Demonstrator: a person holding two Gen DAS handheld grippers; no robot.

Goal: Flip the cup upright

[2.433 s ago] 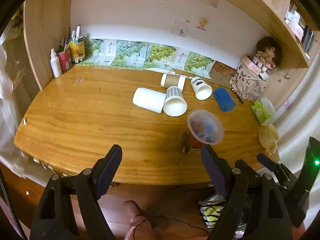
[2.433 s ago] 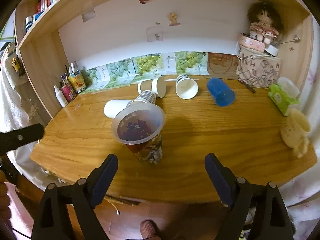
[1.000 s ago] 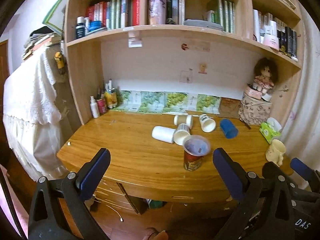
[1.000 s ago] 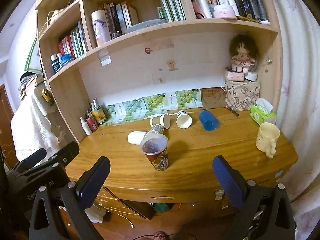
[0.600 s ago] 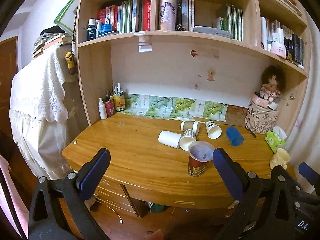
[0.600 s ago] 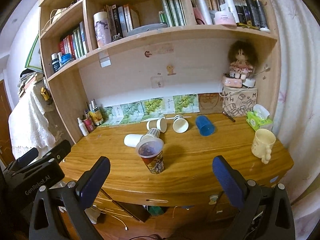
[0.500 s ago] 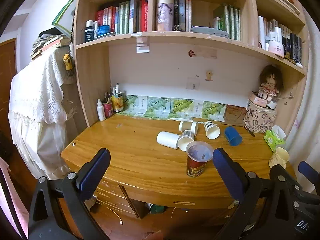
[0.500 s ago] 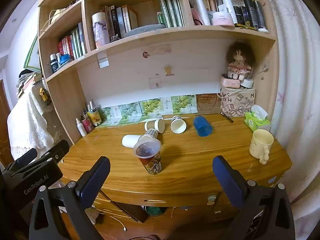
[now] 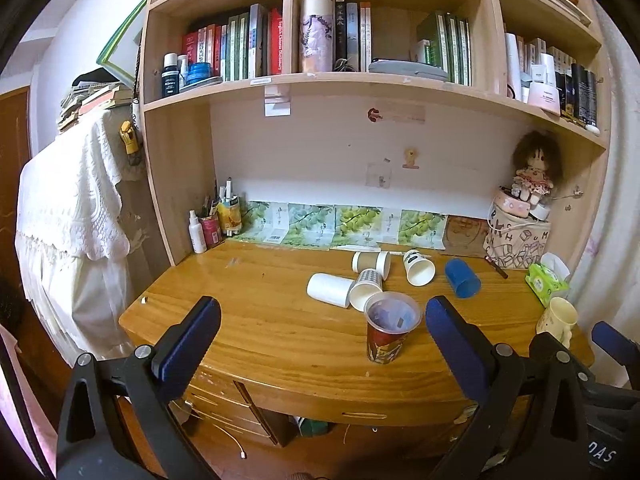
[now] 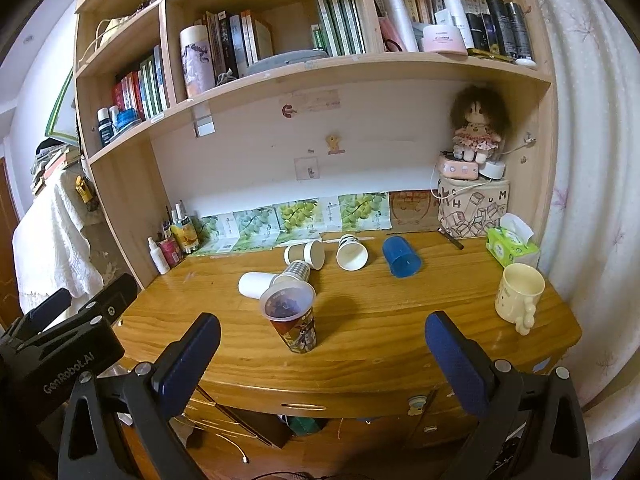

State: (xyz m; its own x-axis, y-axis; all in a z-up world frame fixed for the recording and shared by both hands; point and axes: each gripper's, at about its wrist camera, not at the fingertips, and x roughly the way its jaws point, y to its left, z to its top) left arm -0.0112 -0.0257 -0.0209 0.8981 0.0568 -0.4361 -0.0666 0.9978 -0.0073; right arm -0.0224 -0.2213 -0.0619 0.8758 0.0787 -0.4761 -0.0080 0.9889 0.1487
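A red printed cup with a clear rim (image 9: 390,330) (image 10: 293,317) stands upright near the desk's front edge. Behind it lie several cups on their sides: a white cup (image 9: 329,289) (image 10: 256,284), a checked cup (image 9: 366,290) (image 10: 295,272), a brown-sleeved cup (image 9: 371,263) (image 10: 305,255), a white printed cup (image 9: 419,267) (image 10: 351,252) and a blue cup (image 9: 462,278) (image 10: 401,257). My left gripper (image 9: 320,328) is open and empty, held back in front of the desk. My right gripper (image 10: 322,344) is open and empty, also back from the desk.
A wooden desk (image 9: 260,320) stands under bookshelves (image 9: 320,76). A cream mug (image 10: 519,294) stands at the right front, a green tissue pack (image 10: 510,246) behind it. A doll on a patterned box (image 10: 474,200) is at the back right, bottles and pens (image 9: 212,226) at the back left. Drawers (image 9: 248,404) are below.
Both grippers have drawn back and up from the desk since the earliest frames, so more of the shelves shows. In the last half second they barely moved. The cups have not moved.
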